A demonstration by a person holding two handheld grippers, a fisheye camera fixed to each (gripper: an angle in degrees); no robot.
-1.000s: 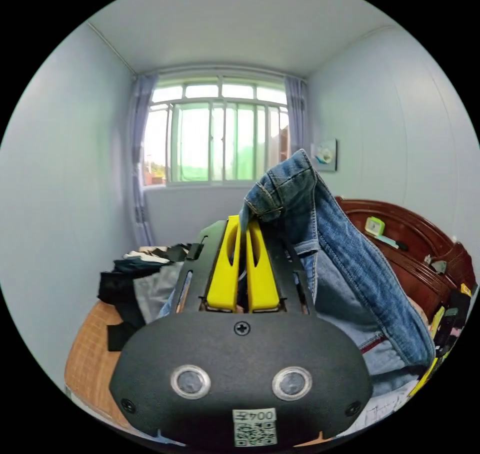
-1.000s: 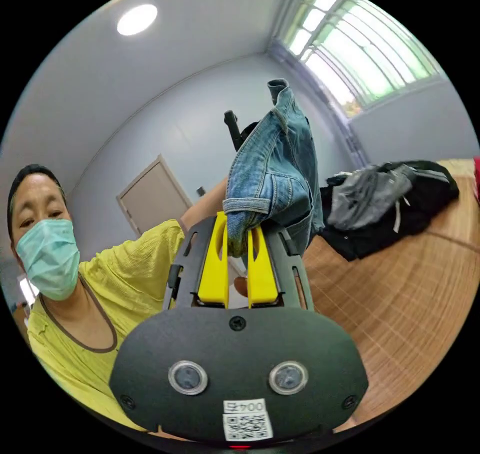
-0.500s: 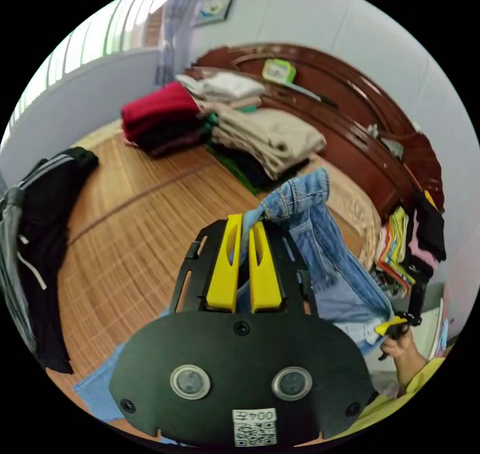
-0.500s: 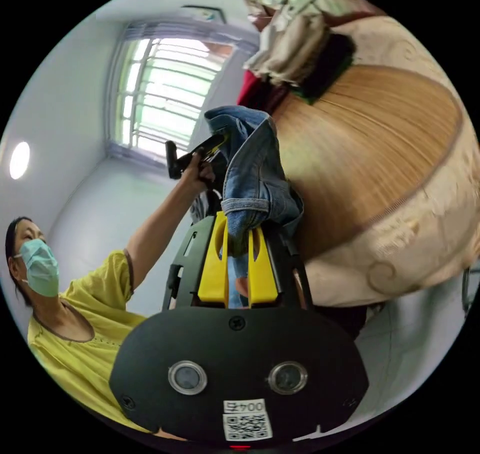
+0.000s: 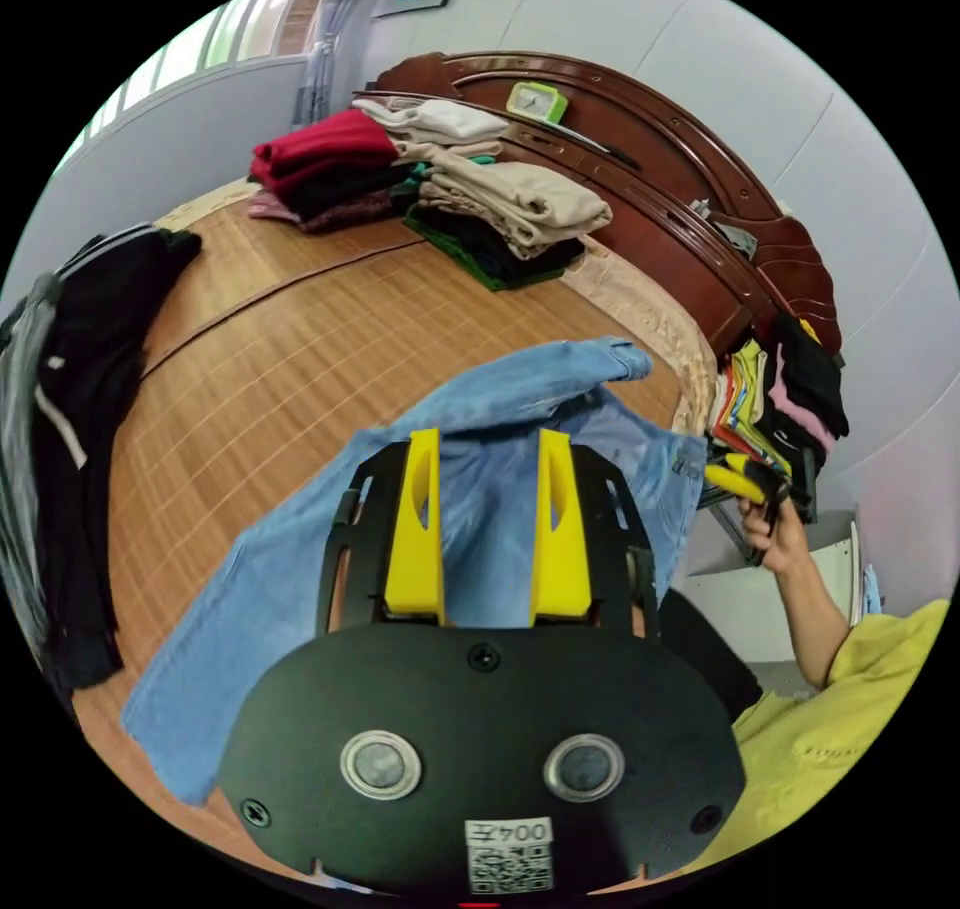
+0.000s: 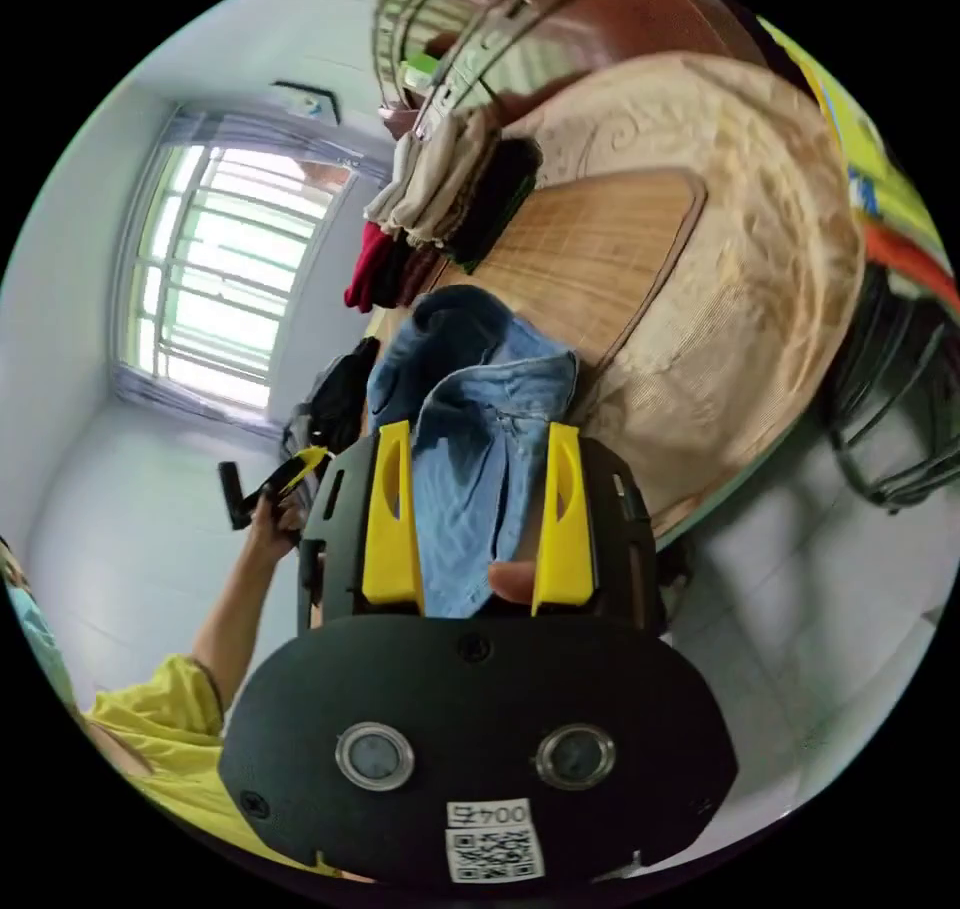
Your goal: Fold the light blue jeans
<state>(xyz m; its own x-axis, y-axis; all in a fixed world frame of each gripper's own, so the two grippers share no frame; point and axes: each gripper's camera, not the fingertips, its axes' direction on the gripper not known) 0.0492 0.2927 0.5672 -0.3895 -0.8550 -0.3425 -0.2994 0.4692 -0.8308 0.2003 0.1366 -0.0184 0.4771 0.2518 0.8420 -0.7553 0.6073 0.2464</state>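
The light blue jeans (image 5: pixel 480 429) lie spread on the bamboo mat (image 5: pixel 300 339) of the bed, one end bunched near the bed's edge. My left gripper (image 5: pixel 488 439) hovers over them, jaws open, with nothing pinched. In the same view a hand holds my right gripper (image 5: pixel 745 484) just off the bed edge beside the jeans. In the right gripper view the jeans (image 6: pixel 470 419) lie in a rumpled heap at the mat's edge, and my right gripper (image 6: pixel 478 431) stands open in front of them. There a hand holds the left gripper (image 6: pixel 275 479) at the left.
Stacks of folded clothes (image 5: pixel 450 189) sit by the dark wooden headboard (image 5: pixel 700 199). A pile of black and grey clothes (image 5: pixel 70 399) lies at the mat's left. Colourful garments hang on a rack (image 5: pixel 780 389) beside the bed. The person's yellow sleeve (image 5: pixel 840 709) is at lower right.
Both grippers were shut on the jeans and held them up. Now both are open and the jeans lie on the mat. Both cameras have swung down towards the bed.
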